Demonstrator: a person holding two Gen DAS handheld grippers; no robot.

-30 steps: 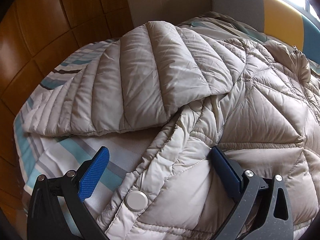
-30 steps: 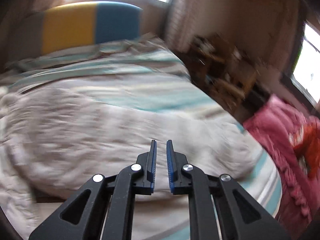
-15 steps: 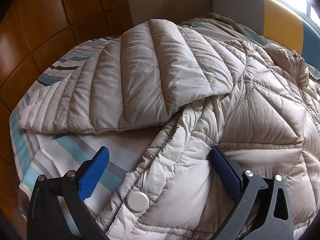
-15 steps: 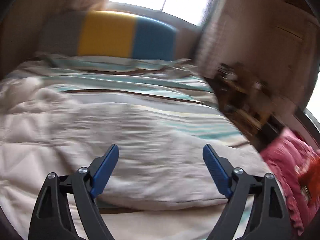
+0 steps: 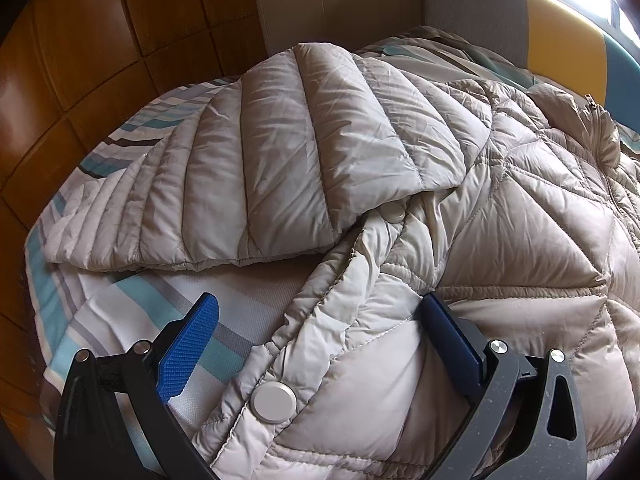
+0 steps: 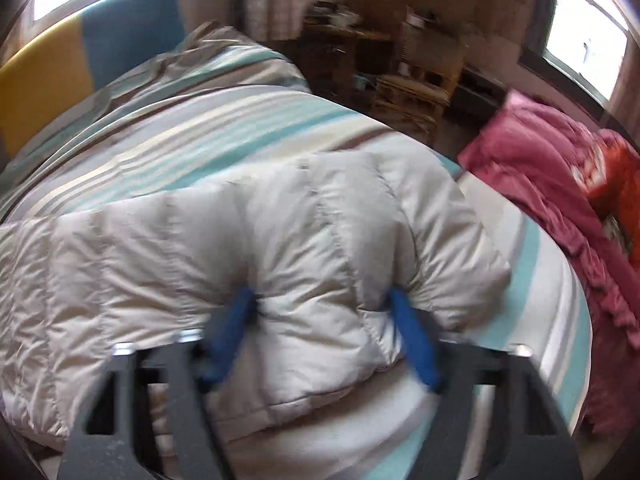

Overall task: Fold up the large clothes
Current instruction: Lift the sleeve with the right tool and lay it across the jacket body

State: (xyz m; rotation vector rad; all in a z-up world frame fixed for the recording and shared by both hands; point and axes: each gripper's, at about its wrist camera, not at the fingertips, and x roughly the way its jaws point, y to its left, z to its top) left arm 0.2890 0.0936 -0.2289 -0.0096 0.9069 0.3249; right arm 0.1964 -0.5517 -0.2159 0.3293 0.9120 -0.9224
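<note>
A beige quilted down jacket lies spread on a striped bed. One sleeve lies folded across at the left. My left gripper is open, its blue pads on either side of the jacket's snap-button front edge. In the right wrist view my right gripper is open and pushed around the other sleeve's cuff end, with puffy fabric bulging between the two blue pads. That view is blurred.
The striped bedsheet shows beside the jacket. A wooden wall stands at the left and a grey-yellow-blue headboard at the back. A pink and red blanket lies right of the bed, with cluttered furniture behind.
My right gripper opened from shut, swung right and came down around the sleeve's end. My left gripper stayed open over the jacket's front edge, shifting only slightly.
</note>
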